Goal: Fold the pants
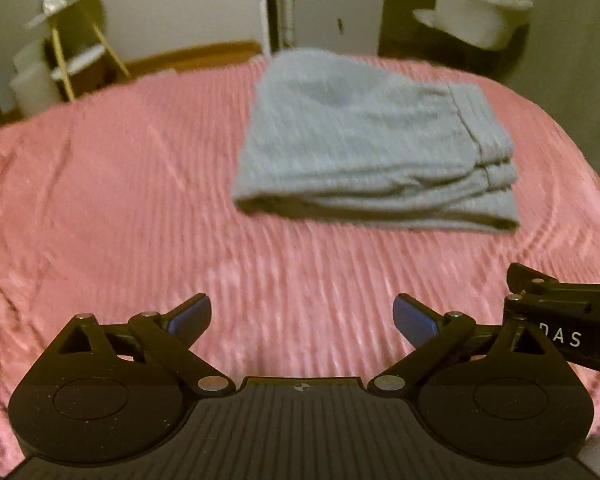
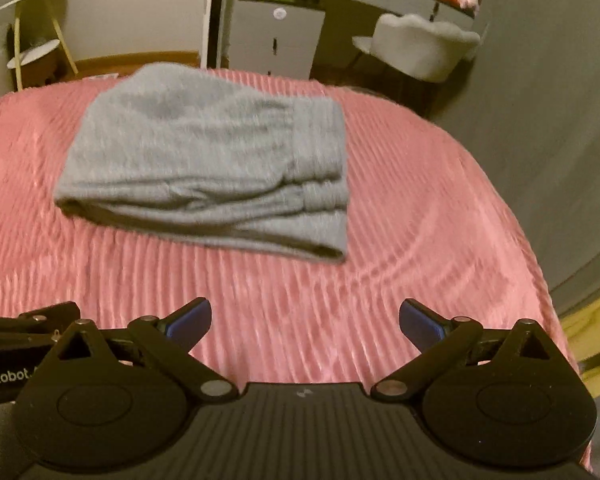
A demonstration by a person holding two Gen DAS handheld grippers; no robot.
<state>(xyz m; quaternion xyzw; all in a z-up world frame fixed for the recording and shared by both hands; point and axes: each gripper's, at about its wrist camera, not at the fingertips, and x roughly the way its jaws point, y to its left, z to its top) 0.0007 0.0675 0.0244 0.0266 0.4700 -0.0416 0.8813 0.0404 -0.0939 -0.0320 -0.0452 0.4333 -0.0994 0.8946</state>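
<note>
Left wrist view: the left gripper hangs released over the pink ribbed bedspread, its blue-padded fingers spread wide with nothing between them. The grey pants lie folded into a layered stack at about 1 o'clock, well apart from the fingertips, waistband toward 3 o'clock. Part of the right gripper's black body shows at 3 o'clock.

Right wrist view: the right gripper is likewise released and empty above the bedspread. The folded pants sit at about 11 o'clock, resting flat. A white chair stands beyond the bed at 1 o'clock.
</note>
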